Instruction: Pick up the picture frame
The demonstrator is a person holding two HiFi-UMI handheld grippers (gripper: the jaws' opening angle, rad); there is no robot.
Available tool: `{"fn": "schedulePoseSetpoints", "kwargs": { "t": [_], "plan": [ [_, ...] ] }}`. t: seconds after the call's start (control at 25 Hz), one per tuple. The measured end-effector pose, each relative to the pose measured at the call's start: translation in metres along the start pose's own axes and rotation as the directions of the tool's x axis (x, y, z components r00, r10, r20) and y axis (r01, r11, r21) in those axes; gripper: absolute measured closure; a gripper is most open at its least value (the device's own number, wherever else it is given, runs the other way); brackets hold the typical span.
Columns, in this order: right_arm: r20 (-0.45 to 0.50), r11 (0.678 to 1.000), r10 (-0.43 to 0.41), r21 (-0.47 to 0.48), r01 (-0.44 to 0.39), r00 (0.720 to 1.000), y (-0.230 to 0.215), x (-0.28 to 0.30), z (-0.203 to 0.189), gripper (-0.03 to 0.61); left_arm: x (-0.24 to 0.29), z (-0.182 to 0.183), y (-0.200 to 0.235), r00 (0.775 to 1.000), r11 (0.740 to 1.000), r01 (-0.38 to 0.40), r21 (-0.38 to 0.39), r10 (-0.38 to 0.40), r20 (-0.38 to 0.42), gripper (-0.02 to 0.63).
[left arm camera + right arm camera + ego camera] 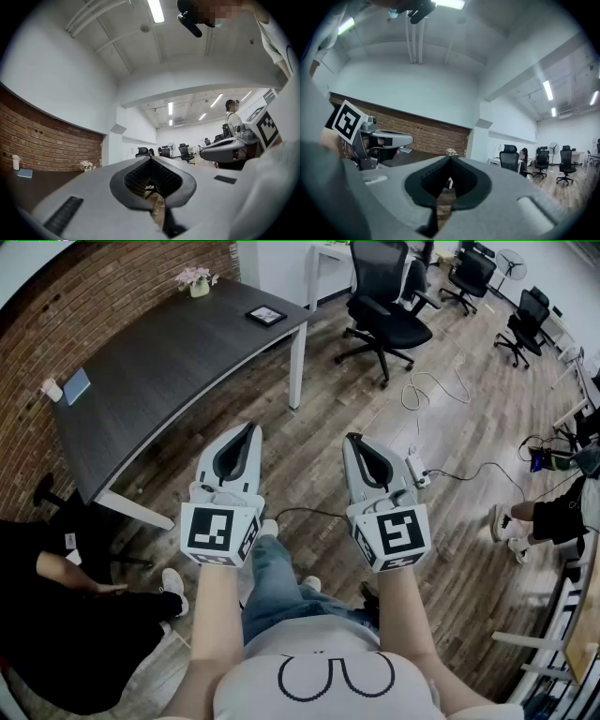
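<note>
A small dark picture frame (pixel 265 315) lies flat on the far right part of the long dark desk (pixel 169 362). My left gripper (pixel 251 427) and right gripper (pixel 352 439) hover side by side over the wooden floor, well short of the desk and the frame. Both are shut with nothing between their jaws. In the left gripper view the left gripper (pixel 151 158) points level into the room; the frame is not visible there. The right gripper (pixel 450 159) also points level, toward the brick wall.
A small flower pot (pixel 197 280) stands at the desk's far end, and a blue item (pixel 76 386) lies near its left end. Black office chairs (pixel 386 306) stand beyond the desk. Cables and a power strip (pixel 417 470) lie on the floor at right. A seated person's feet (pixel 506 526) are at right.
</note>
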State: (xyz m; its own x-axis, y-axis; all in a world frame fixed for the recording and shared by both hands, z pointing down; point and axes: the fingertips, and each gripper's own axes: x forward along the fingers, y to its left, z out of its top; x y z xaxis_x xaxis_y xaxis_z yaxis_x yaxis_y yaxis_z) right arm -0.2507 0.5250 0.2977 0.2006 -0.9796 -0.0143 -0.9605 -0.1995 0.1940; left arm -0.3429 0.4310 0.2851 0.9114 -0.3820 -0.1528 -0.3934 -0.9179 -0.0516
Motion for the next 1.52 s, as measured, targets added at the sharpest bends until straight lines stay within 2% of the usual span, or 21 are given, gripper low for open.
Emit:
{"fn": "schedulePoseSetpoints", "kwargs": {
  "t": [0.28,0.44,1.04,1.32,1.52],
  "plan": [
    [-0.017,1.0,-0.001,0.006,0.001,1.0,-0.014,0.03,-0.01,0.581,0.03,-0.01,0.015,1.0,1.0,0.013,-0.002,-0.013,-0.006,0.615],
    [0.008,1.0,-0.001,0.025,0.001,1.0,-0.025,0.061,-0.01,0.581,0.055,-0.017,0.035,1.0,1.0,0.014,0.0,-0.014,-0.007,0.615],
    [0.01,1.0,-0.01,0.019,0.01,1.0,-0.072,0.248,-0.004,0.581,0.205,-0.025,0.164,1.0,1.0,0.028,0.004,-0.028,0.011,0.615],
    [0.0,0.999,-0.027,0.024,0.027,1.0,-0.076,0.325,-0.011,0.581,0.249,-0.044,0.228,0.999,0.999,0.046,-0.024,-0.046,0.005,0.615],
    [-0.03,0.999,-0.032,0.022,0.032,0.999,-0.082,0.357,-0.021,0.581,0.277,-0.058,0.25,0.998,0.997,0.06,-0.054,-0.06,0.0,0.615]
  ]
}}
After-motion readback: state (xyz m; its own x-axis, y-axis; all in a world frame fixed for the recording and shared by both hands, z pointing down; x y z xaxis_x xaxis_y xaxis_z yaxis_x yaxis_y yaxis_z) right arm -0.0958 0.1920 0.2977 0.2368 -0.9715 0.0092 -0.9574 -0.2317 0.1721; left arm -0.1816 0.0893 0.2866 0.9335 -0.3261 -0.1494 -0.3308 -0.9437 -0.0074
